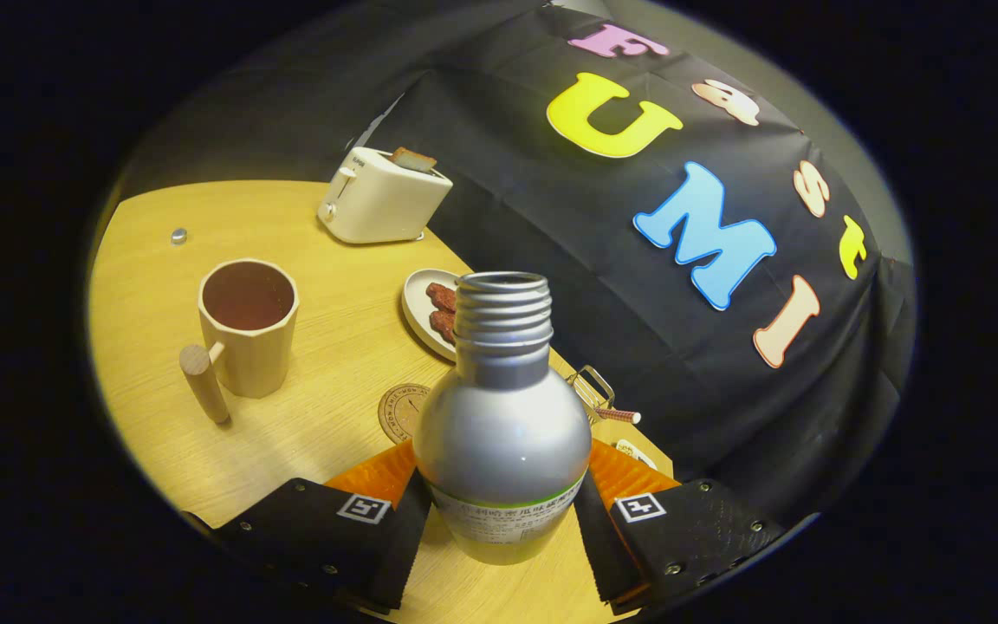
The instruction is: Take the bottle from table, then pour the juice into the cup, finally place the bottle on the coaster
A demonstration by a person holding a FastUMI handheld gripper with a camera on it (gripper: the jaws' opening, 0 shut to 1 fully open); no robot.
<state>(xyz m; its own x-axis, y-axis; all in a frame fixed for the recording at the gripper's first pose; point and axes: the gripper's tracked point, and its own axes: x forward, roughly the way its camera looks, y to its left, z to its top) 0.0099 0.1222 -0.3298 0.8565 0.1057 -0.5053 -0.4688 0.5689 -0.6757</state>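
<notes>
The gripper (502, 507) is clamped on the bottle (502, 416), one finger pressing each side of its lower body. The bottle is silver metal with a rounded shoulder, a narrow threaded neck and an open mouth (no cap on it), and a pale label with a green edge wraps the part between the fingers. It is lifted over the wooden table (152, 286), with the whole scene tilted. Just beyond the fingers, partly hidden by the bottle, lies the round coaster (398, 412). Further off stands the wooden cup (249, 325) with its peg handle. Beyond are a plate (419, 316) of reddish food and a cream toaster (382, 198).
</notes>
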